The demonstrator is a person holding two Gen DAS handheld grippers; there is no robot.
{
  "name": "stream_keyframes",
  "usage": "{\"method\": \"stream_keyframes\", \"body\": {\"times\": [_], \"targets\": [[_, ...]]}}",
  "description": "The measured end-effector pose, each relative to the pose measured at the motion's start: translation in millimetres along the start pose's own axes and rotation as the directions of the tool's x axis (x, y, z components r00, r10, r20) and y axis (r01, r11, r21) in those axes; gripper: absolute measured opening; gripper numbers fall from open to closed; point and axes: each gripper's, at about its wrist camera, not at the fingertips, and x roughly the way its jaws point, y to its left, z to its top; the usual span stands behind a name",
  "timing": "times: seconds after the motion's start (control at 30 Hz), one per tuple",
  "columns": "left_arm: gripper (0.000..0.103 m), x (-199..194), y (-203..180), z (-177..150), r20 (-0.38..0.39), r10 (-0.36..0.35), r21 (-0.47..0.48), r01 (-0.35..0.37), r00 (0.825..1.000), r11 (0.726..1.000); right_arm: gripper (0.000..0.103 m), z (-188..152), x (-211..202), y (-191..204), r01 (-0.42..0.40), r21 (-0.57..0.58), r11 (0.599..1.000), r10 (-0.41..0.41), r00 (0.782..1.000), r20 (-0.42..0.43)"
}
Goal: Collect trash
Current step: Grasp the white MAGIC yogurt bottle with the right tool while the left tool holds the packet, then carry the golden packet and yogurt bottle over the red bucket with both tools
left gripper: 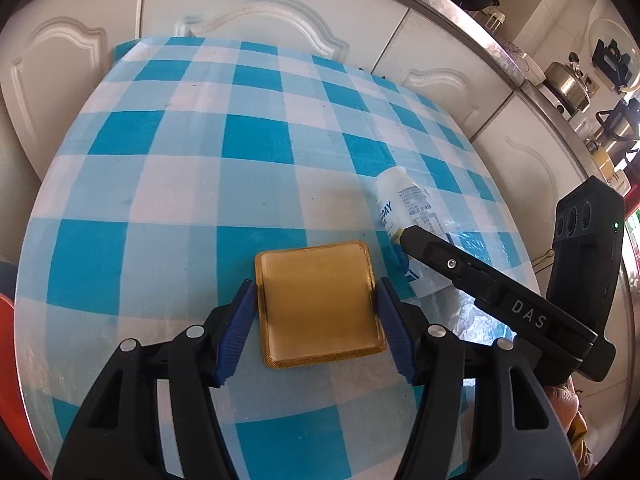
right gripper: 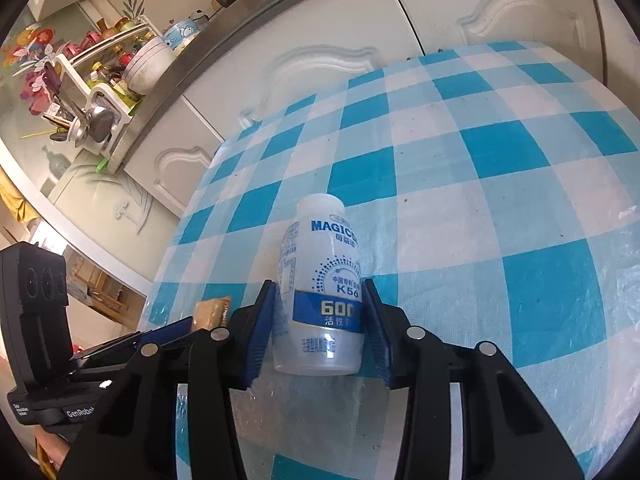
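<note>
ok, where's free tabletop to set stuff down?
Free: the checked cloth beyond the yellow tray, up to the cabinet doors. Crowded: the near edge, where left gripper, right gripper and white bottle bunch together.

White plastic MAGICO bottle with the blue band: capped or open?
Open. The white plastic bottle shows a bare neck with no cap, lying between the right gripper pads.

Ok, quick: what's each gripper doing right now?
Left gripper: closed on the square yellow packet.
Right gripper: closed on the white plastic bottle.
</note>
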Motion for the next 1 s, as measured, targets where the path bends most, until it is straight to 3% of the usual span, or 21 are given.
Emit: {"method": "stream_keyframes", "body": {"times": [0.63, 1.0], "targets": [[0.061, -45.5, 46.5, -36.9, 0.072, 0.038, -0.088, -0.031, 0.997, 0.996, 0.044, -12.7, -33.2, 28.8, 0.055, -0.11, 0.992, -0.047, 0.996, 0.071], [0.061, -84.5, 80.2, -61.9, 0.132, 0.126, -0.141, -0.107, 0.983, 0.984, 0.044, -24.1, -44.1, 70.3, 0.028, -0.197, 0.98, -0.013, 0.997, 0.076]]}}
